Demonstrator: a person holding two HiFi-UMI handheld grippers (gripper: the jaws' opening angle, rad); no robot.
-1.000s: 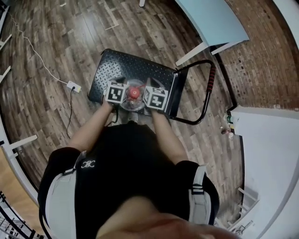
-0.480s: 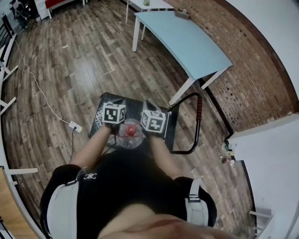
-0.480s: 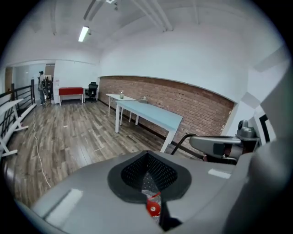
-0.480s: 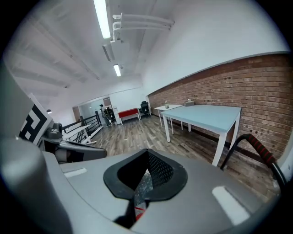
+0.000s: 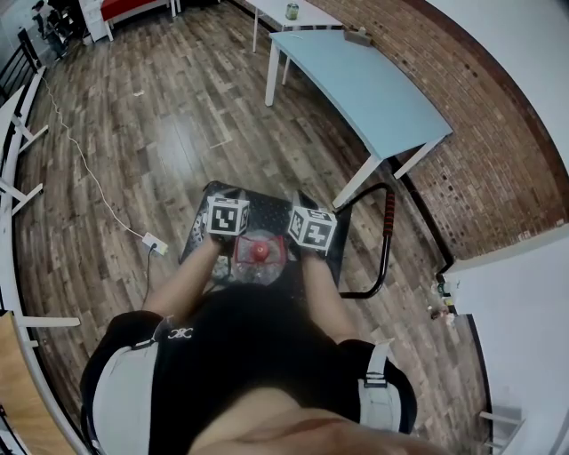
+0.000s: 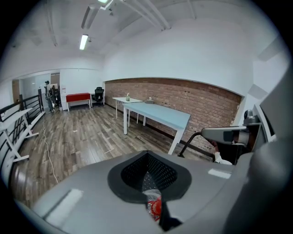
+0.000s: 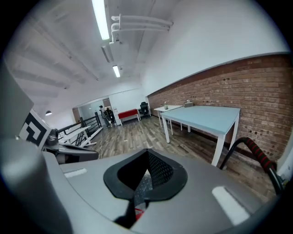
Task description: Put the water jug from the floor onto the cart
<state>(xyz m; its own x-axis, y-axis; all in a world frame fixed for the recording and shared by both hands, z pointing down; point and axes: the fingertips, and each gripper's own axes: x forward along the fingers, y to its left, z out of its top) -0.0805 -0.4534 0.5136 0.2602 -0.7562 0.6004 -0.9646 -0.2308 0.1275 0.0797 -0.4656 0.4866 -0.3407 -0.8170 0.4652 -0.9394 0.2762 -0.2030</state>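
Head view looks steeply down on a dark wooden floor (image 5: 133,151) where a black cart (image 5: 267,206) with a tread-plate deck stands just ahead of the person (image 5: 240,355); its looped handle (image 5: 388,222), partly wrapped in red, rises at the right end; a light-blue table (image 5: 364,84) stands beyond it along a brick wall (image 5: 498,160), a white table (image 5: 284,13) and a red bench (image 5: 133,7) lie farther off, and a white cable (image 5: 89,173) runs across the boards to a power strip (image 5: 155,242) left of the cart; the water jug (image 5: 258,267), clear with a red cap (image 5: 259,251), sits squeezed between the left gripper (image 5: 228,217) and the right gripper (image 5: 311,230) over the cart's near edge, though whether it touches the deck cannot be told; left gripper view shows this gripper's jaws closed together with nothing clamped between them, a sliver of clear plastic and the red cap peeping through the slit beneath; only here do the room's far end, a black office chair (image 6: 98,95), a railing (image 6: 20,119) at the left and a ceiling strip light (image 6: 83,42) appear, with the right gripper seen sideways at the right; right gripper view likewise shows its jaws pressed together and empty, a trace of red below them; it alone gives the handle's red grip close at the right, ceiling pipes (image 7: 137,20) overhead and the left gripper's marker cube at the left
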